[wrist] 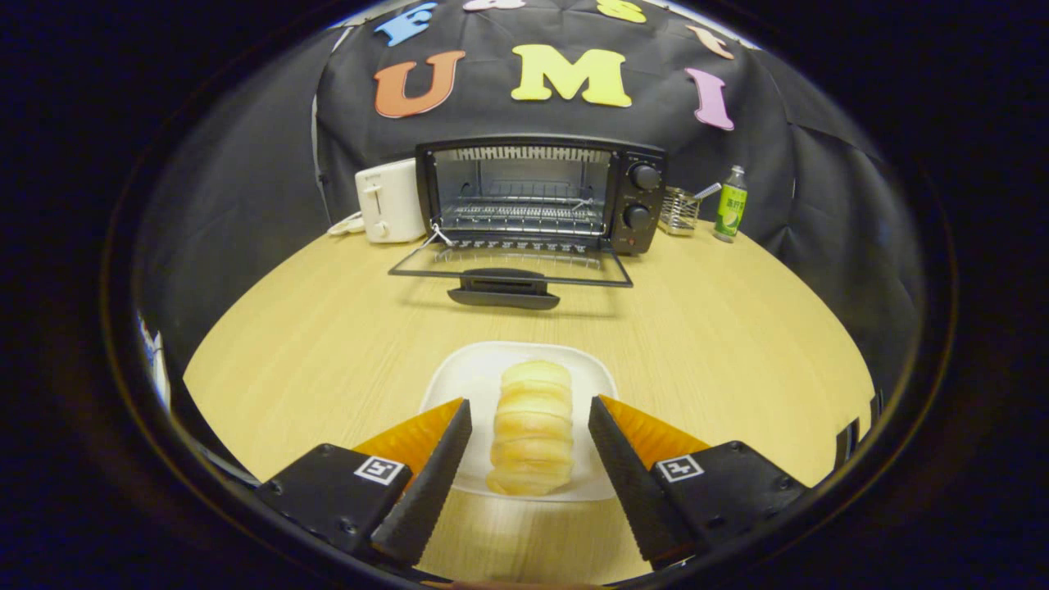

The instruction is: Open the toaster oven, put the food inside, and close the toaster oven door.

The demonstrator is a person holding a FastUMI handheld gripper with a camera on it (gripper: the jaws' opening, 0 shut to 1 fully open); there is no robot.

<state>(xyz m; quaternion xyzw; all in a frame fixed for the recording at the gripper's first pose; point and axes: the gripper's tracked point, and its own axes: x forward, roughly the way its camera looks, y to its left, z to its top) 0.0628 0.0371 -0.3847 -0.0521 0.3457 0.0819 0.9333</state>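
Jaws spread, flanking ridged, pale bread roll point(533, 426); smooth white plate point(475, 373) beneath.

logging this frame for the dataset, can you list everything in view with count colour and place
toaster oven: 1, black, far end of table, door folded down open, rack inside
toaster: 1, white, touching distance left of the oven
wire holder: 1, metal, right of the oven
bottle: 1, green label, right of the holder
plate: 1, white, near end of table
bread roll: 1, pale yellow, on the plate, between the fingers
table: 1, light wood
hand-held gripper: 1, open, fingers either side of the roll, not pressing it
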